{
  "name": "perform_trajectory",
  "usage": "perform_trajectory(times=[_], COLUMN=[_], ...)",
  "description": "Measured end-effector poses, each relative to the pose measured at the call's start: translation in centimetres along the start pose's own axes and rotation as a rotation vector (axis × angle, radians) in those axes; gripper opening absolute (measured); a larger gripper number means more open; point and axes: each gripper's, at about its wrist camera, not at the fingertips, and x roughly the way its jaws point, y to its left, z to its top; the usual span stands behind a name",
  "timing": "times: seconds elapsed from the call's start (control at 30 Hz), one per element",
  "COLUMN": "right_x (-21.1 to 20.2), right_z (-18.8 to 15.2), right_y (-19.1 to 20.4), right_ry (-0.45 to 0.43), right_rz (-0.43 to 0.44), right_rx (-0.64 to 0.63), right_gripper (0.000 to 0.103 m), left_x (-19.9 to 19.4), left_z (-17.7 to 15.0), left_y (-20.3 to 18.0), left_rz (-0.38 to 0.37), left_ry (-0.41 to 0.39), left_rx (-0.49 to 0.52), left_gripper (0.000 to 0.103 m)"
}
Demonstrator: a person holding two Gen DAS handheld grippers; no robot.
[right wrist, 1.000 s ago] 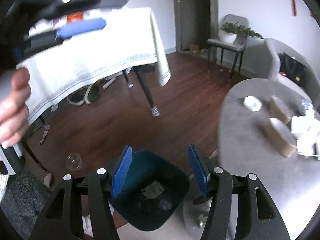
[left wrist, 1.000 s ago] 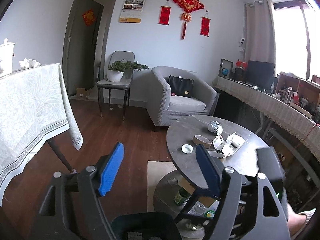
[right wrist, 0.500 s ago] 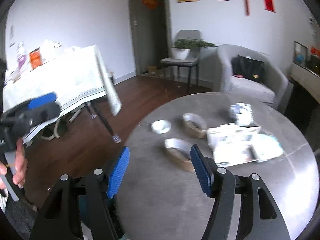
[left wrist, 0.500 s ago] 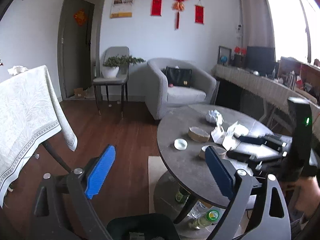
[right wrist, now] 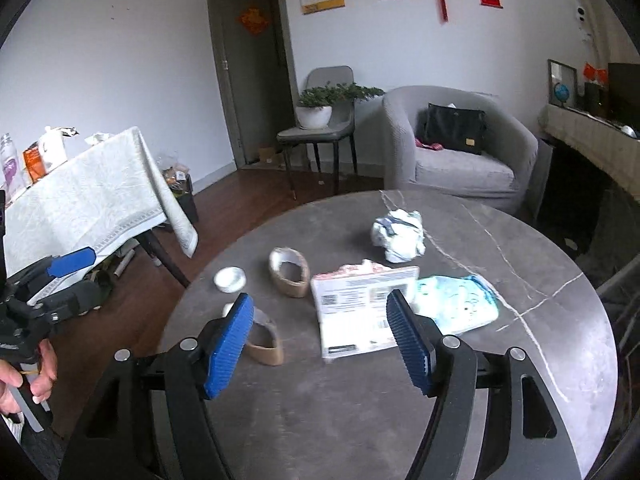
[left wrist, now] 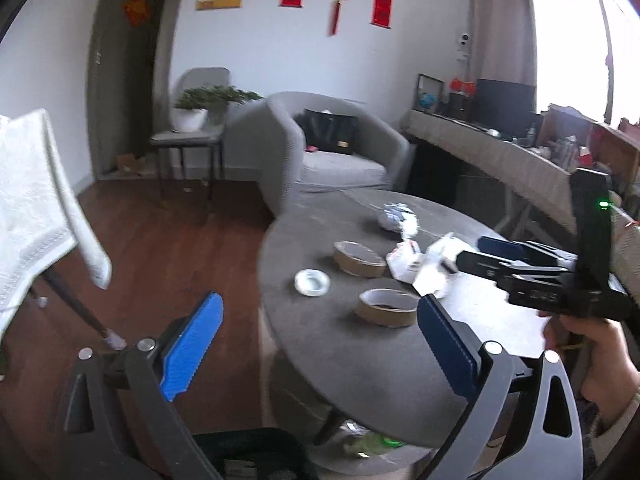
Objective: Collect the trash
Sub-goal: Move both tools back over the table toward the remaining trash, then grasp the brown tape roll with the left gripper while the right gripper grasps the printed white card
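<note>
While both grippers hang empty above the round table (right wrist: 520,360), the sensible next move, as I judge it, is to settle on one piece of trash and come down over it squarely. The right gripper (right wrist: 320,344) has its blue pads apart with nothing between them; the jaws have just been opening, though they look to have about stopped. It points at the flat printed packet (right wrist: 360,312) in the middle of its frame, so that seems the likely target. Being flat, the packet may need a pad slid under an edge or a pinch at a raised corner. The left gripper (left wrist: 316,344), in the lower part of its own frame, has also just been opening and stands wide, with nothing held.

Other trash lies close by on the grey top: a crumpled white wad (right wrist: 398,236) above the packet, a pale blue wrapper (right wrist: 460,300) touching its right side, two brown tape rolls (right wrist: 290,270) to the left, and a small white lid (right wrist: 230,279) near the left rim. A dark bin (left wrist: 244,456) shows at the bottom edge of the left view.
</note>
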Motion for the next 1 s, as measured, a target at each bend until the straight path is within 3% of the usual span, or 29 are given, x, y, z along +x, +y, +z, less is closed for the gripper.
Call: perform_trajectory(times=[0.13,0.53,1.0], right_x=[0.7,2.6,4.5], right_z=[0.5,2.0,2.9], right_y=[-2.0,-3.8,-4.0], right_ry=[0.013,0.039,0.087], right_rz=[0.016,0.065,0.11], right_rx=[0.037,0.022,-0.001], right_gripper=[0.073,0.088,0.088], left_x=[2.0,7.3,12.0], left_z=[-0.5,-0.9,-1.0], left_y=[-1.6,-4.5,-6.0], left_rz=[0.032,-0.046,-0.04], left_ry=[0.059,0.162,0.239], left_rx=[0.059,0.111,0.113], left_gripper=[0.099,0.099,0.098])
